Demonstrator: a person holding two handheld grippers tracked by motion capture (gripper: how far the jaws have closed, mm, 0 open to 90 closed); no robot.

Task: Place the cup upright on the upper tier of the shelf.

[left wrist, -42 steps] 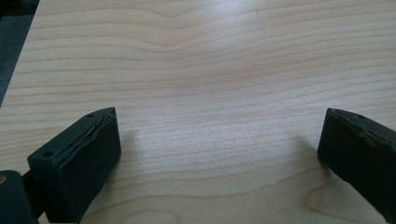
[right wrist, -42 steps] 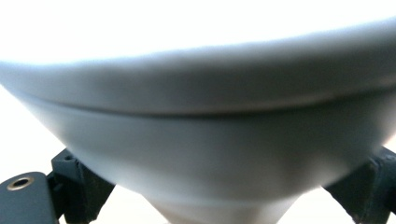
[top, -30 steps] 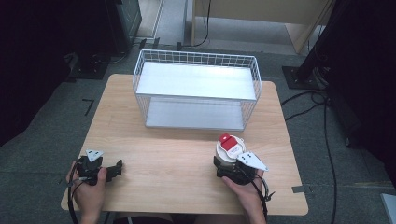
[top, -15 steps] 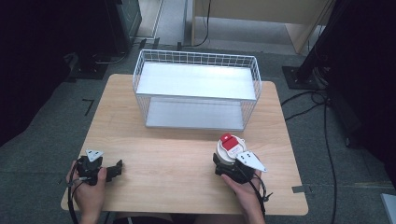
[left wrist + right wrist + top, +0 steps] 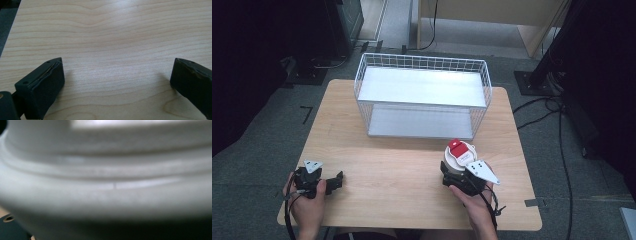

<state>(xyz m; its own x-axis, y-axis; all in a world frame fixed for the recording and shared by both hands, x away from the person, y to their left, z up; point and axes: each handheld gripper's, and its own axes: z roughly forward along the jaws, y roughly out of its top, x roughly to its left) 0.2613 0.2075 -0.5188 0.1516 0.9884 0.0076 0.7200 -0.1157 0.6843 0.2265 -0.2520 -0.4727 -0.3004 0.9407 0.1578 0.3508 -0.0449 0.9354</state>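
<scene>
tongs (image 5: 117,82) spread wide apart, low over bare light wooden table (image 5: 112,37).

Black hand-held gripper (image 5: 326,183) carries grey 3-cornered plate, trailing cable.

Pale wood grain is running across the worktop (image 5: 402,175); the wire basket (image 5: 422,95) is gleaming white, the container (image 5: 459,156) is showing white under red (its lid), each tool black.

A round white plastic container with a red flip-top lid (image 5: 458,155) stands upright on the near right part of the light wooden tabletop (its ribbed white wall (image 5: 105,182) looms blurred and very close in the right gripper view).
</scene>
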